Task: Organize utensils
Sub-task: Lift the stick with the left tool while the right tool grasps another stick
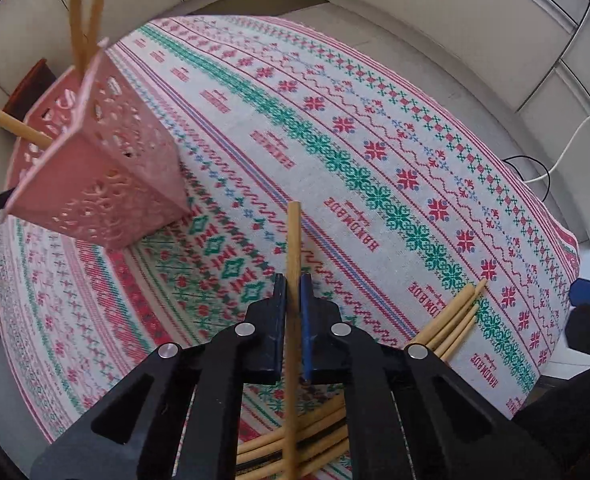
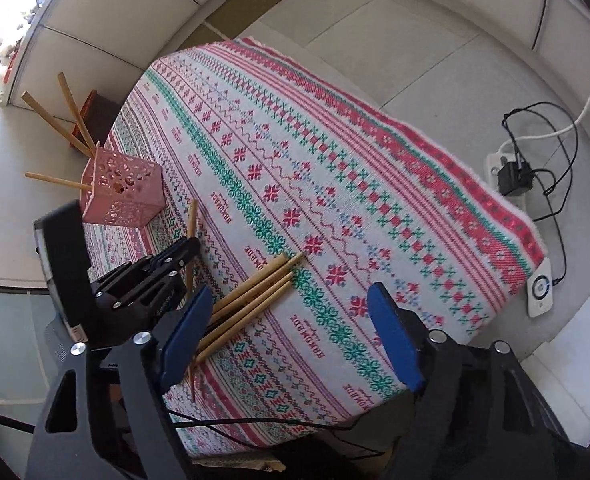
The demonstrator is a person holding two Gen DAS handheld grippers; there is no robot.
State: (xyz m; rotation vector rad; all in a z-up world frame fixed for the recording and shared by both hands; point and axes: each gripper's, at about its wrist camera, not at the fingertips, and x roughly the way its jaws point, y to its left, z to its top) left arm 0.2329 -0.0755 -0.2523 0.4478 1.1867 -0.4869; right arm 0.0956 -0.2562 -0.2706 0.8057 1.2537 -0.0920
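Note:
My left gripper (image 1: 293, 284) is shut on a single wooden chopstick (image 1: 293, 240), which stands steeply between its pads over the patterned tablecloth (image 1: 375, 120). The right wrist view shows that same gripper (image 2: 189, 248) holding the stick (image 2: 193, 216). A pink perforated holder (image 1: 99, 168) (image 2: 121, 192) stands at the table's left edge with several chopsticks (image 1: 83, 8) leaning out of it. Several loose chopsticks (image 2: 255, 292) (image 1: 451, 320) lie in a bundle on the cloth. My right gripper (image 2: 291, 292) hangs open above the cloth, its left pad just over the bundle, with nothing gripped.
A power strip with a black plug and cables (image 2: 511, 172) lies on the floor to the right of the table, beside a white device (image 2: 541, 288). A dark wooden stool (image 2: 99, 116) stands behind the holder. Pale floor tiles surround the table.

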